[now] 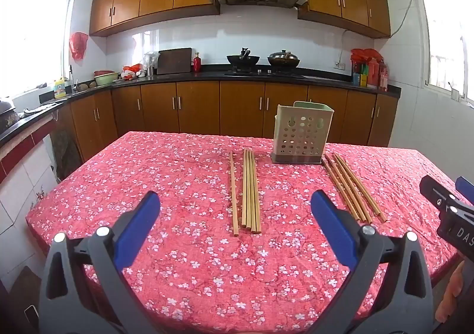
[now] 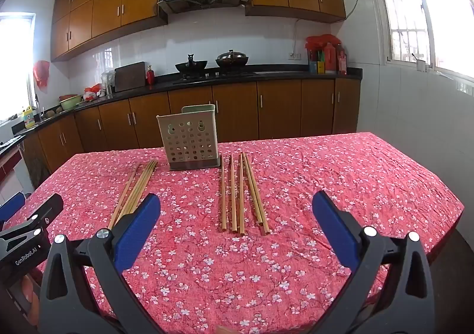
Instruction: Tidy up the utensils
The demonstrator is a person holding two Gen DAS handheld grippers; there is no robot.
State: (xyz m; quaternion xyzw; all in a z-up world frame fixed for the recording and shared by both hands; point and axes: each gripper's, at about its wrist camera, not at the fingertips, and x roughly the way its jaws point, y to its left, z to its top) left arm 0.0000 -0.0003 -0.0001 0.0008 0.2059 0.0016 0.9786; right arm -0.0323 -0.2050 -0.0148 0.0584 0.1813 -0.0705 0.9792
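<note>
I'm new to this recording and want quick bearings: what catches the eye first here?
The red floral tablecloth fills the foreground. A pale perforated utensil holder stands upright near its far edge, with two groups of wooden chopsticks lying flat, one to its left, the other to its right. The left gripper and right gripper hover wide open and empty.

On the table (image 1: 133,186) the utensil holder (image 1: 300,137) stands toward the far edge, with two sets of chopsticks flanking it — the left chopsticks (image 1: 248,192) and the right chopsticks (image 1: 352,186) — all lying lengthwise, nearer than the holder.
</note>
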